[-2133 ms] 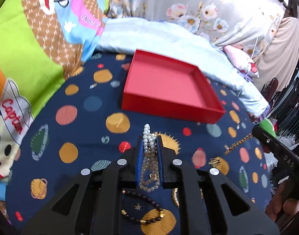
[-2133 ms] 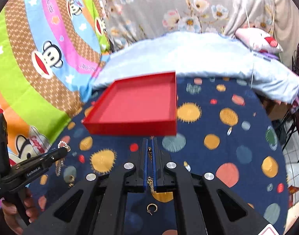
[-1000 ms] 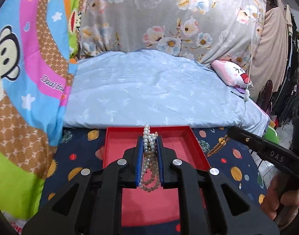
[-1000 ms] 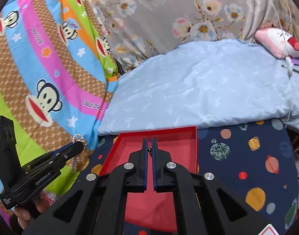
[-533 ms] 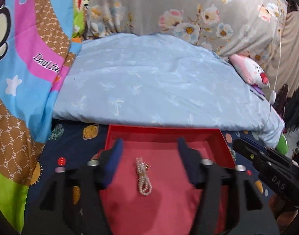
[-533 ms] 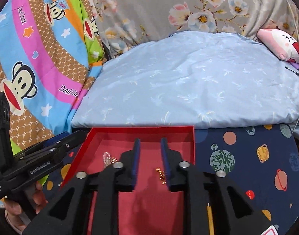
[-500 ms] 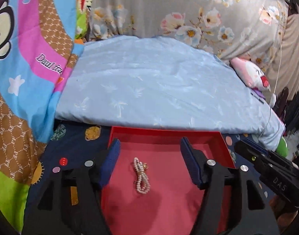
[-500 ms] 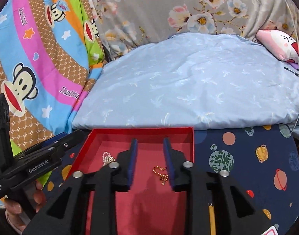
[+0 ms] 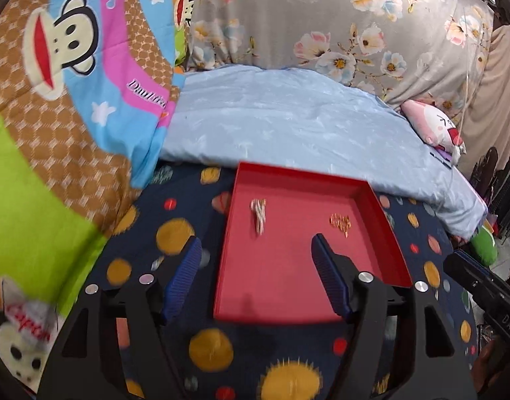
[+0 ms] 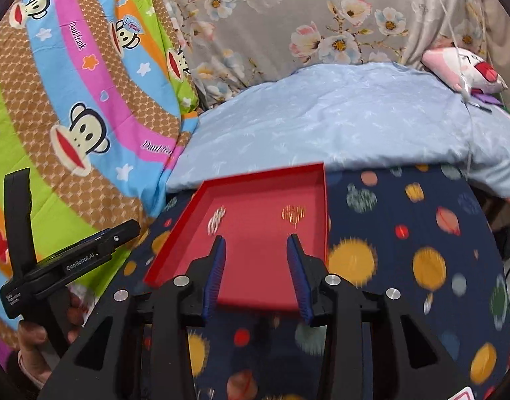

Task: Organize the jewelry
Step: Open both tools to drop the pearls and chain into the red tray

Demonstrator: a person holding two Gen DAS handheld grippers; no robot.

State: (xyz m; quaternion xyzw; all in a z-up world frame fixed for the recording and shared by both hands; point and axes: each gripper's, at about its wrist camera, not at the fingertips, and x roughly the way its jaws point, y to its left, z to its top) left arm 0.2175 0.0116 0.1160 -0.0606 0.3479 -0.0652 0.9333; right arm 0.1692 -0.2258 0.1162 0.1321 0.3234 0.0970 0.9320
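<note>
Standing apart with nothing between them, the jaws of the left gripper [image 9: 256, 278] and right gripper [image 10: 256, 275] have just been opening over the red tray's [image 9: 381, 215] near end. Inside lie the pearl bracelet [image 9: 259, 215] and gold chain [image 9: 340, 222] (well apart), on a planet-print sheet [image 9: 174, 233].
</note>
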